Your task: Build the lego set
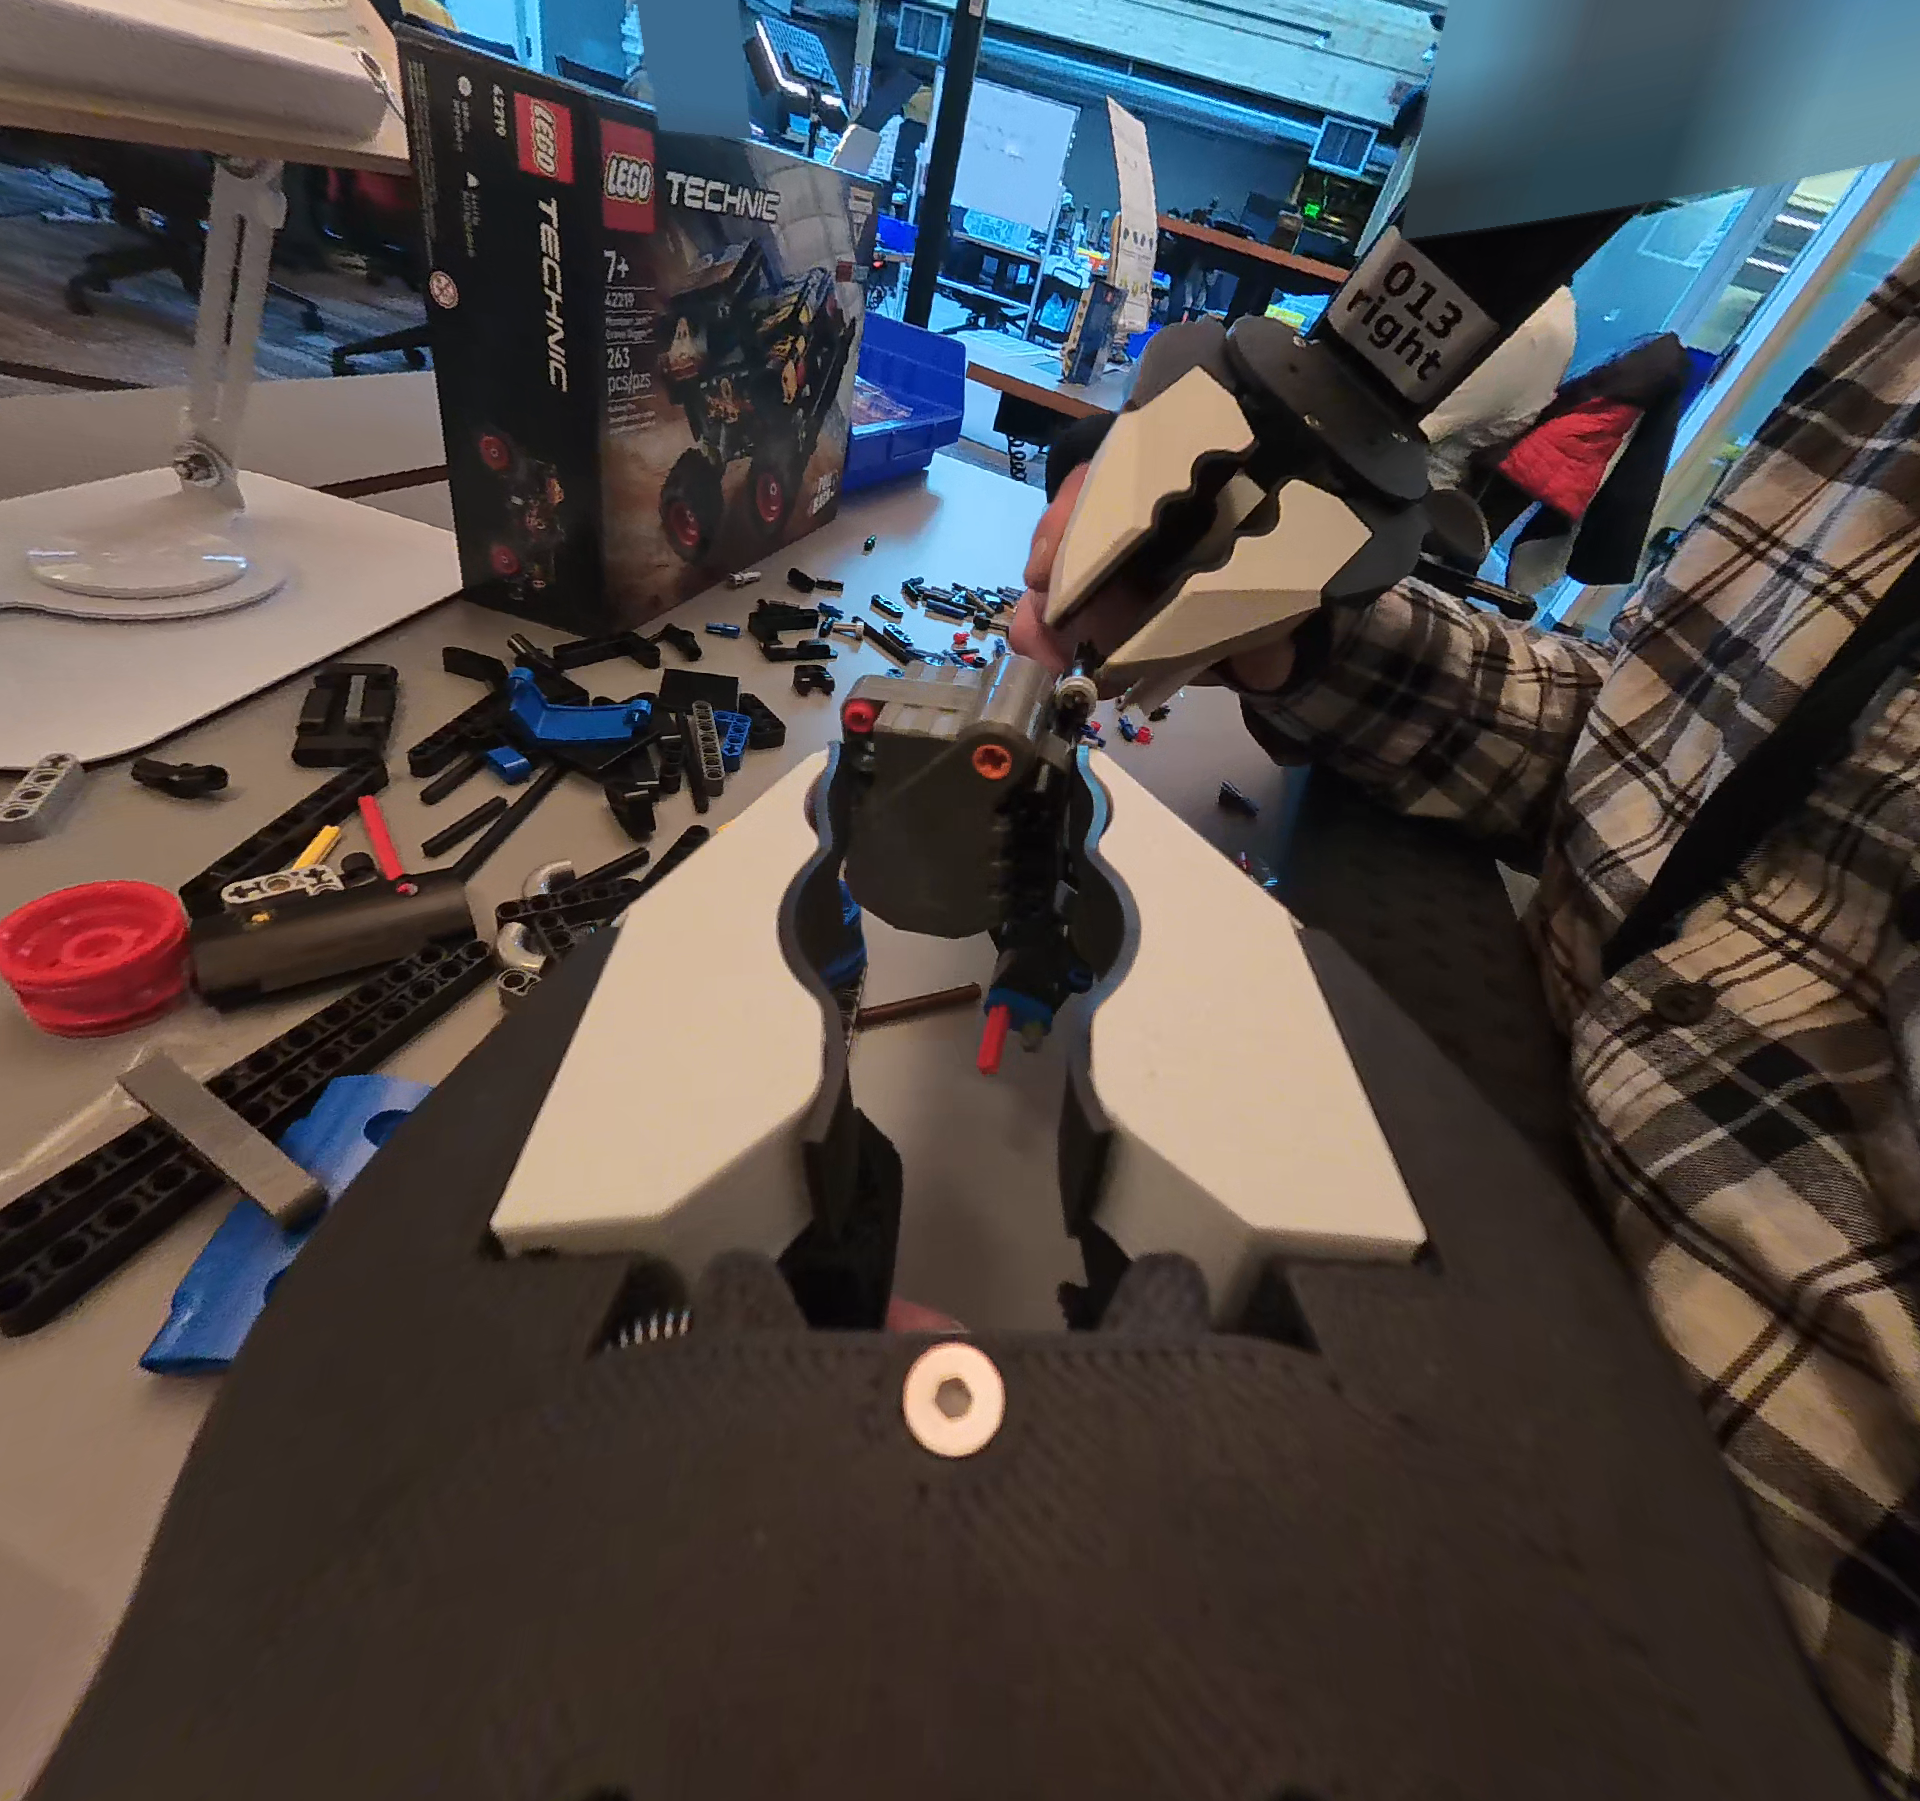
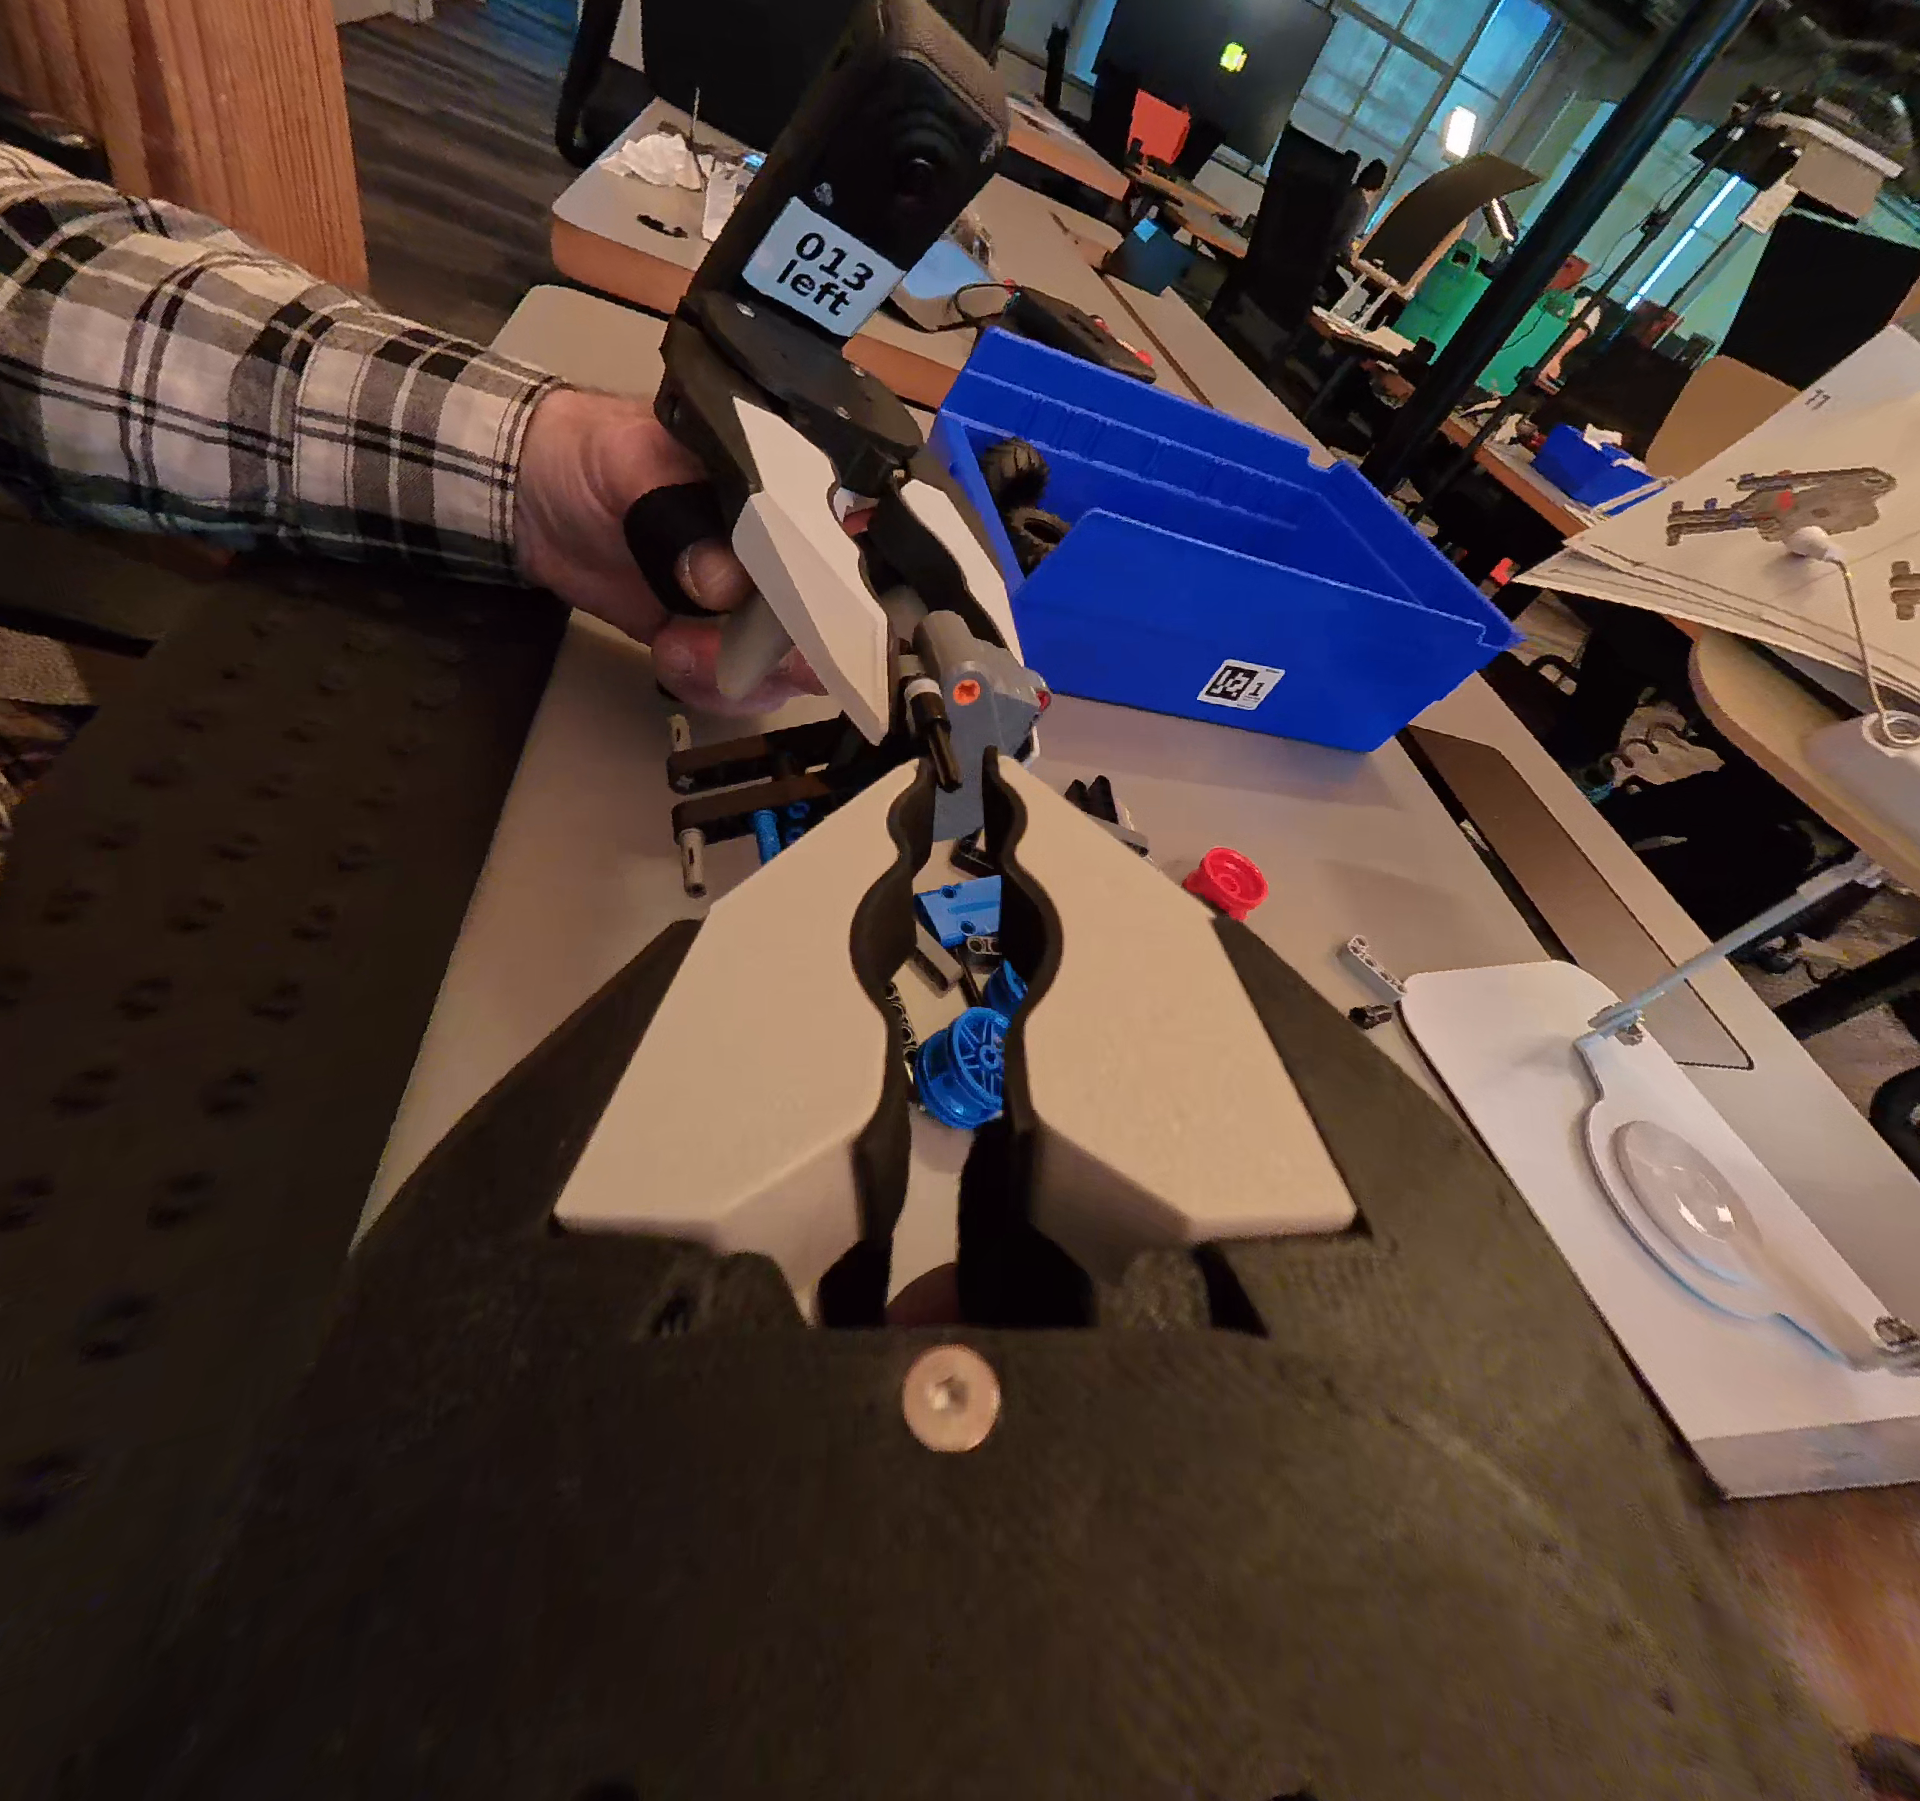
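Left wrist view: the left gripper (image 1: 961,795) is clamped on the grey lego assembly (image 1: 940,806), held above the table (image 1: 935,525). The right gripper (image 1: 1107,676) pinches the assembly's top end. Loose pieces (image 1: 582,754) lie beside the box (image 1: 644,369).

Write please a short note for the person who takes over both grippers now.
Left gripper: shut on the grey assembly, held above the table.
Right gripper: jaws pinch the same assembly at its other end.
Loose parts and red wheel lie on the table; tyres sit in the blue bin; the box stands behind.
Done: one small assembly. Left: most of the model.
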Demonstrator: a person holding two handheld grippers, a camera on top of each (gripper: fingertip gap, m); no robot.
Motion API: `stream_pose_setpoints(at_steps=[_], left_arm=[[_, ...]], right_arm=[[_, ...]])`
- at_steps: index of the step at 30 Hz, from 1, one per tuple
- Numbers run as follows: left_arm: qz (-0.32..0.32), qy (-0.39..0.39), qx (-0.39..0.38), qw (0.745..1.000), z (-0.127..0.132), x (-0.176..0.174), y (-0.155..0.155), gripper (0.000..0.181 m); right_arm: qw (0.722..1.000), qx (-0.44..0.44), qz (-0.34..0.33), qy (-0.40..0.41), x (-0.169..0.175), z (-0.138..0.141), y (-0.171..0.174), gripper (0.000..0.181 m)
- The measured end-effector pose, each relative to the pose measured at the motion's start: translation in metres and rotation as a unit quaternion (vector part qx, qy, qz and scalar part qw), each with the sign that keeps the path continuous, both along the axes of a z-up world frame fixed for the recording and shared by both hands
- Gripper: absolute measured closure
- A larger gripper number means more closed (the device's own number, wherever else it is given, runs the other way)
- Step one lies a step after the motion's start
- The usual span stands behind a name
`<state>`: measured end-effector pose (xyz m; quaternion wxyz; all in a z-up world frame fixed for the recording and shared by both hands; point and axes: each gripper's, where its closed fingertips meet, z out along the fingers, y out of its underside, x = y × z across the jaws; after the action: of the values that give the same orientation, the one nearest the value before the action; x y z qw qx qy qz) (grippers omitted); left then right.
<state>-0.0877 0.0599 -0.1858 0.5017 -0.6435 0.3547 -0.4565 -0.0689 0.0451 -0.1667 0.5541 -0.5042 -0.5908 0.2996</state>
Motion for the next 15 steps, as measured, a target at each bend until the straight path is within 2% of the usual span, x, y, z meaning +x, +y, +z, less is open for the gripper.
stream_pose_setpoints(at_steps=[1,7,15], left_arm=[[0.001,0.001,0.000,1.000,0.000,0.000,0.000,0.142],[0.009,0.029,0.004,1.000,-0.010,0.001,0.003,0.141],[0.021,-0.009,0.010,1.000,0.004,-0.005,0.006,0.141]], right_arm=[[1.000,0.001,-0.002,0.001,0.000,0.000,0.001,0.174],[1.000,-0.002,-0.004,0.002,0.001,0.000,0.001,0.172],[1.000,-0.015,-0.017,0.001,0.004,-0.002,0.008,0.170]])
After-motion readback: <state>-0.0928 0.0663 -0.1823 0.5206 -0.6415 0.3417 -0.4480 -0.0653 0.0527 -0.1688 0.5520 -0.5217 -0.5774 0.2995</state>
